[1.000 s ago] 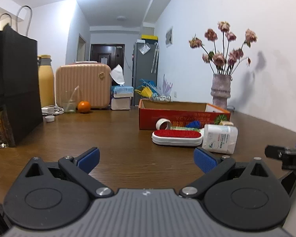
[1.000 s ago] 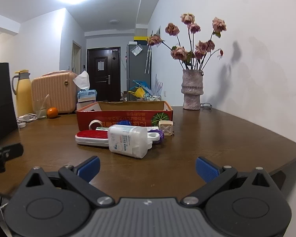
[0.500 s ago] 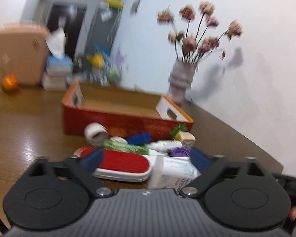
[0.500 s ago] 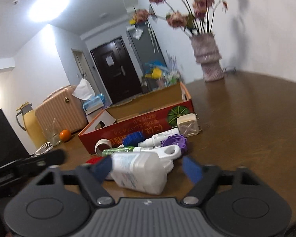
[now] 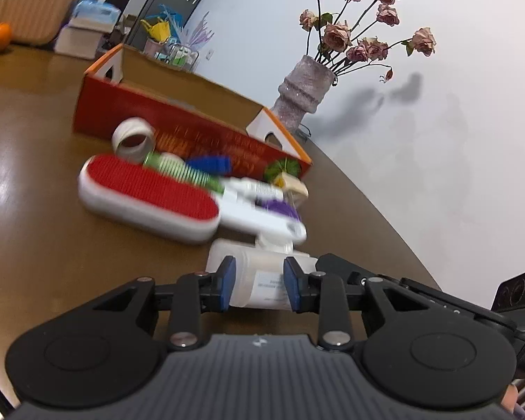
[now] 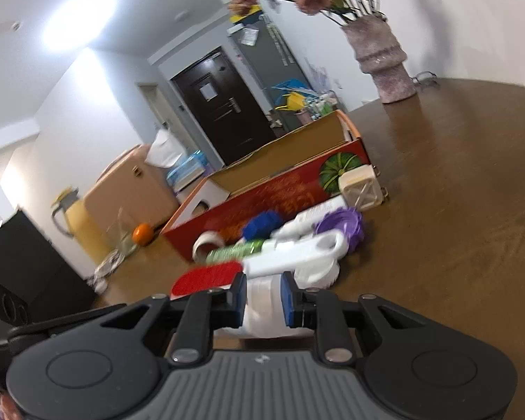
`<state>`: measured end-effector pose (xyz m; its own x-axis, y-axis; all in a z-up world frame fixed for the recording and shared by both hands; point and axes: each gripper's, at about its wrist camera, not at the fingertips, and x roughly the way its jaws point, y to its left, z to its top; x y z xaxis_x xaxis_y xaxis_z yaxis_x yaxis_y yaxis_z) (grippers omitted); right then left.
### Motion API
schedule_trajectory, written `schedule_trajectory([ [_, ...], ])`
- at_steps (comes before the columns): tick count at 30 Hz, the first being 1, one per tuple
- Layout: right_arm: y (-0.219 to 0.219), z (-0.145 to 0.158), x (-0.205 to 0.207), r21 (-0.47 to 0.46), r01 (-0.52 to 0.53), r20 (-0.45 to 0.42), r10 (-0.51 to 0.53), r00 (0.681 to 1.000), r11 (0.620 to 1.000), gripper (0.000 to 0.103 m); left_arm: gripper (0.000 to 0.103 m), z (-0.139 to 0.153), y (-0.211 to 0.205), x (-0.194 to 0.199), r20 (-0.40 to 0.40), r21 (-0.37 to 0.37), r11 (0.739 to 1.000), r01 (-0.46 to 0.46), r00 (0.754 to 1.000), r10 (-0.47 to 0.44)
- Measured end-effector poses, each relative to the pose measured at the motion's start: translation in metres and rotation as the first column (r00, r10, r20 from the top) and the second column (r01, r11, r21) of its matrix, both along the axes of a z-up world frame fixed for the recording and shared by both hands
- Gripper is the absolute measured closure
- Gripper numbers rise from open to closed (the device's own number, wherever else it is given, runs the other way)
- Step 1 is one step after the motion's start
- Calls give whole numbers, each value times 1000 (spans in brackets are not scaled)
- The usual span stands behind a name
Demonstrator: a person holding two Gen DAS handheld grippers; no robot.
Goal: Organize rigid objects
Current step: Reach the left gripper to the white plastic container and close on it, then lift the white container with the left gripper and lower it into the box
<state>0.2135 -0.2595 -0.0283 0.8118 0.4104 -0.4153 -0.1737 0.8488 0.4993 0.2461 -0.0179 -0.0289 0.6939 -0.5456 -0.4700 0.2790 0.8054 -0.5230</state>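
Note:
A white bottle (image 5: 259, 273) lies on its side on the brown table, nearest me in a pile of small items. My left gripper (image 5: 259, 283) is shut on it, a blue pad on each side. My right gripper (image 6: 264, 301) reaches the same white bottle (image 6: 264, 297) from the other side; its jaws are closing and the pads touch the bottle. Behind lie a red lint brush (image 5: 150, 189), a tape roll (image 5: 133, 138), a green tube (image 5: 185, 171), a purple piece (image 6: 341, 222) and a beige cube (image 6: 360, 189). An open red cardboard box (image 5: 192, 133) stands behind them.
A vase of dried roses (image 5: 304, 94) stands by the wall past the box. An orange (image 6: 143, 233), a pink suitcase (image 6: 129, 189), a yellow flask (image 6: 70, 217) and a black bag (image 6: 24, 262) sit at the far left. The table's curved edge (image 5: 402, 245) runs on the right.
Both grippers have moved in to the pile and rolled. Their wide-open jaws have come together around the white bottle.

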Motion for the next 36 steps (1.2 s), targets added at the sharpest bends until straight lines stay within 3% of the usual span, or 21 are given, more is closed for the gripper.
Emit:
schedule_trajectory([
  [4, 6, -8, -22, -16, -24, -15, 24, 1000, 1000, 79, 69, -10, 5, -14, -19, -3, 1000, -10, 1000, 10],
  [6, 6, -12, -23, -4, -19, -23, 19, 1000, 1000, 76, 61, -12, 4, -15, -22, 3, 1000, -5, 1000, 5],
  [7, 5, -14, -23, 3, -9, -25, 9, 1000, 1000, 66, 53, -13, 4, -16, -10, 10, 1000, -6, 1000, 6],
  [8, 4, -15, -22, 8, -3, -27, 3, 1000, 1000, 64, 52, -13, 3, -16, 7, 28, 1000, -14, 1000, 13],
  [10, 3, -18, -20, 7, 10, -29, -9, 1000, 1000, 65, 53, -14, 2, -12, 15, 48, 998, -31, 999, 30],
  [14, 3, -23, -13, 45, -19, -52, 22, 998, 999, 72, 66, -18, 4, -6, -5, -21, 1000, -8, 1000, 8],
  [16, 7, -18, -17, 5, -17, -45, 17, 999, 1000, 74, 69, -14, 3, -15, 21, -5, 1000, -4, 1000, 5],
  [21, 2, -6, -40, 5, -28, 1, 28, 1000, 1000, 76, 70, 0, 3, -42, 70, -24, 1000, 0, 998, 1],
  [25, 4, 8, -55, -21, -36, 47, 37, 998, 999, 78, 70, 9, 5, -49, 64, -58, 998, -18, 998, 22],
  [31, 8, 31, -38, -52, -52, 103, 57, 993, 997, 78, 70, 38, 9, -19, 94, -79, 996, -46, 994, 53],
  [36, 10, 69, 22, -75, -77, 178, 89, 980, 994, 78, 70, 75, 10, 52, 137, -73, 994, -77, 987, 86],
])
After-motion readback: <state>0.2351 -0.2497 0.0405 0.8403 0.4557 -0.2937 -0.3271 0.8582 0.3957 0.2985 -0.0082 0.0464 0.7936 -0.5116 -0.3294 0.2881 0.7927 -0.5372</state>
